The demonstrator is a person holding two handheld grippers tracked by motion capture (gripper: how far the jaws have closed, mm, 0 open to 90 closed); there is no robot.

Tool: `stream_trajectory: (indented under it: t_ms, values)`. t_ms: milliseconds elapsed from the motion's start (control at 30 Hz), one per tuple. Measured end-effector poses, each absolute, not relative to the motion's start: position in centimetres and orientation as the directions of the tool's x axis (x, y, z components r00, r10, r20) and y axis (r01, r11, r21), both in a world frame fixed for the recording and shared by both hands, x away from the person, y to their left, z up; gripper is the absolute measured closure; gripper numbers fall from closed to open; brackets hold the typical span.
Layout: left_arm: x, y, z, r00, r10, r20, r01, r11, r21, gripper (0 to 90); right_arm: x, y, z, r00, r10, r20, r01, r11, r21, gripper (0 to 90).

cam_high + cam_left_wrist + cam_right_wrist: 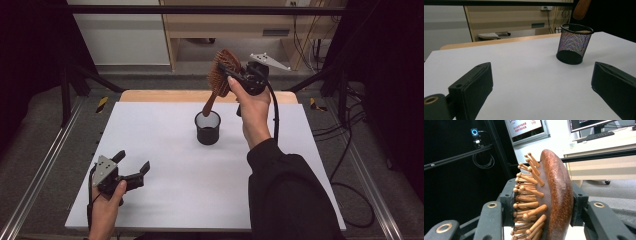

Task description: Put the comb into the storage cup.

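A wooden hairbrush point(220, 72) with round-tipped wooden pins hangs in the air above a black mesh cup point(207, 128), handle pointing down at the cup's mouth. My right gripper point(235, 75) is shut on the brush head; in the right gripper view the jaws press the brush point(549, 202) from both sides. The cup point(574, 43) stands upright on the white table point(165, 165), with the handle's tip point(581, 8) above it. My left gripper point(132, 167) rests near the table's front left, open, nothing between its fingers point(474, 85).
A wooden strip point(165, 96) edges the table's far side. Black frame posts point(65, 75) stand at the left and right, and cables point(350, 150) lie on the floor to the right. A pale cabinet point(230, 25) stands behind the table.
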State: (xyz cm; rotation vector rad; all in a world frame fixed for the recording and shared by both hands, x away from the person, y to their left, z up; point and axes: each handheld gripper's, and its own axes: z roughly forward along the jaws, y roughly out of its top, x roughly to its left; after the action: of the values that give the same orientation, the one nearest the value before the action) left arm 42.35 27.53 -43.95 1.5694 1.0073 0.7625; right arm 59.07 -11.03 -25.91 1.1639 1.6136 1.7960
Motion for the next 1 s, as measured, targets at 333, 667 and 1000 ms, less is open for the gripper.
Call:
stream_trajectory:
  t_ms: [333,667,1000]
  values:
    - [42.3,27.6,-43.9,0.438,0.899,-0.029,0.207,-0.069,0.976,4.0,59.1,-10.8,-26.3,-0.539,0.797,0.273,0.201,-0.193,0.960,51.7]
    - [42.3,27.5,-43.9,0.441,0.897,-0.025,0.206,-0.074,0.976,4.0,59.6,-11.1,-27.5,-0.527,0.801,0.283,0.222,-0.192,0.956,51.6]
    - [42.3,27.4,-43.9,0.444,0.896,-0.023,0.207,-0.077,0.975,4.0,59.7,-11.1,-28.0,-0.522,0.804,0.286,0.229,-0.191,0.955,51.6]
